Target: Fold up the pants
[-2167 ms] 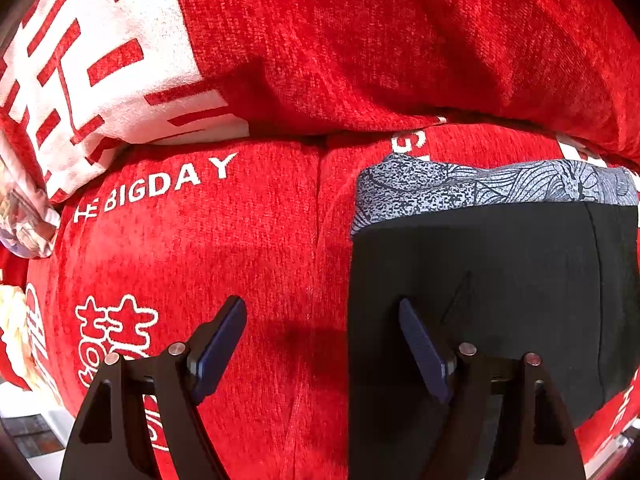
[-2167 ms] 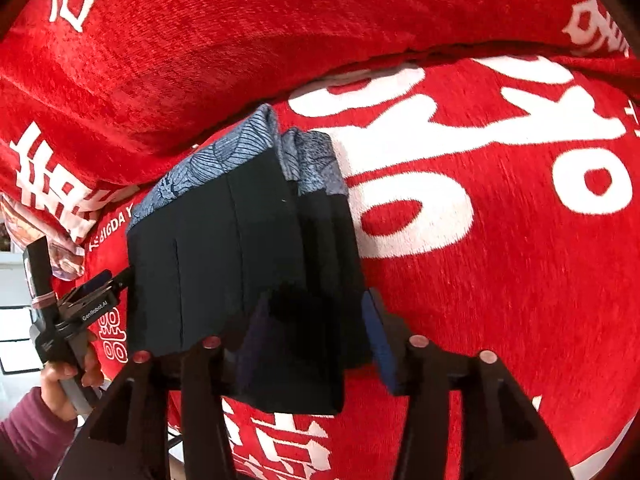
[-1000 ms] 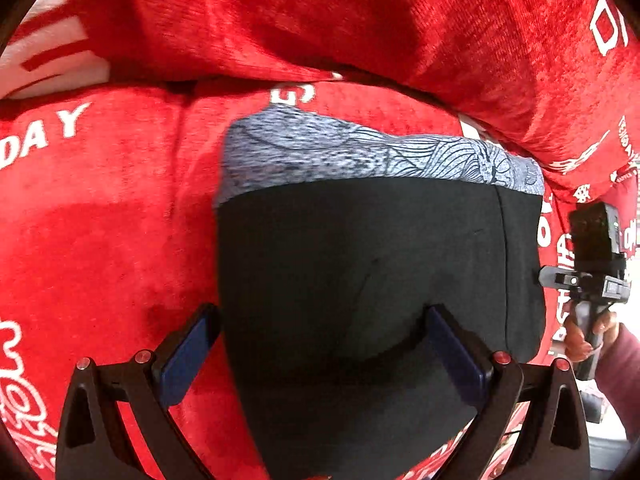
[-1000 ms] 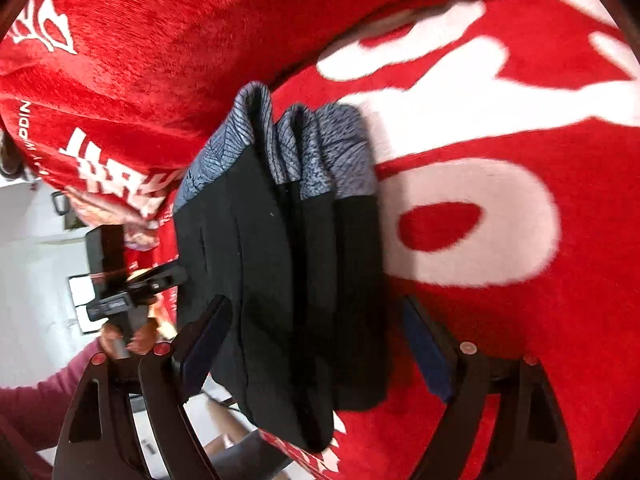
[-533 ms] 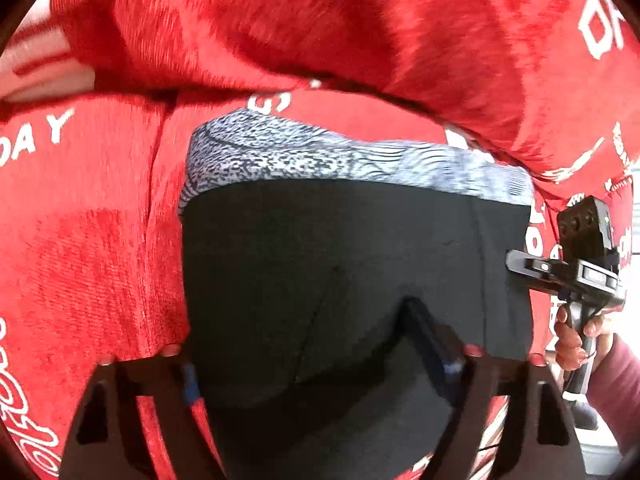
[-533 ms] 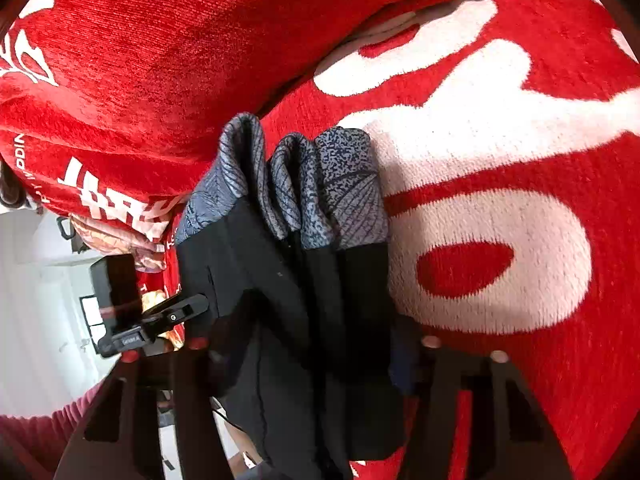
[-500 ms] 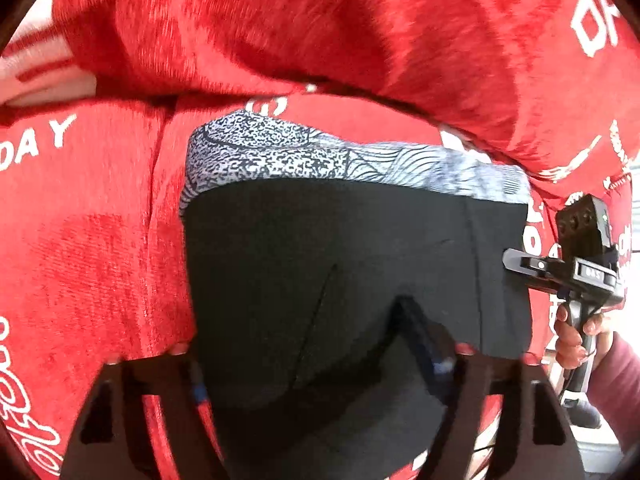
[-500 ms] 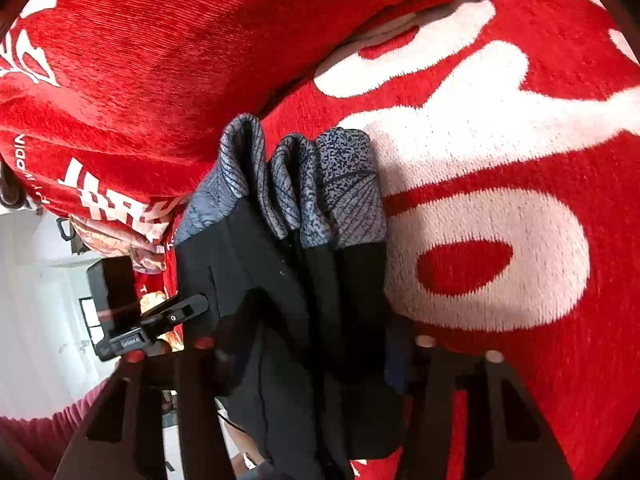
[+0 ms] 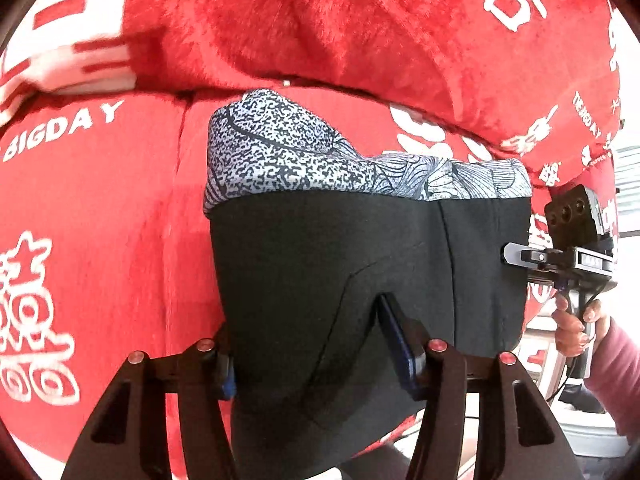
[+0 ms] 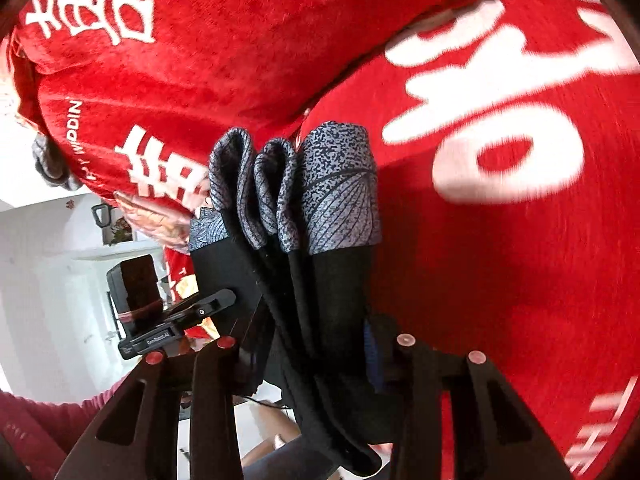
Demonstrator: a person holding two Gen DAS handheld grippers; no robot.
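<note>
The folded black pants (image 9: 360, 248) with a grey patterned waistband (image 9: 320, 160) hang a little above the red sofa seat (image 9: 100, 220). My left gripper (image 9: 308, 344) grips their near edge, its jaws closing with the pads pressed into the cloth. In the right wrist view the same stack (image 10: 332, 280) shows side-on as several layers, waistband (image 10: 336, 192) uppermost. My right gripper (image 10: 310, 344) clamps these layers, jaws closing on them. A hand (image 9: 572, 320) holds the right tool at the stack's right edge.
The sofa's red back cushion (image 9: 360, 32) with white lettering rises just behind the pants. The seat (image 10: 520, 260) spreads to the right in the right wrist view. A pink sleeve (image 9: 616, 372) and white room floor (image 10: 52, 280) lie past the sofa's edge.
Both grippers stood open astride the stack a second ago. Their jaws have closed onto the pants, and the stack has risen off the seat, its layers now bunched and drooping.
</note>
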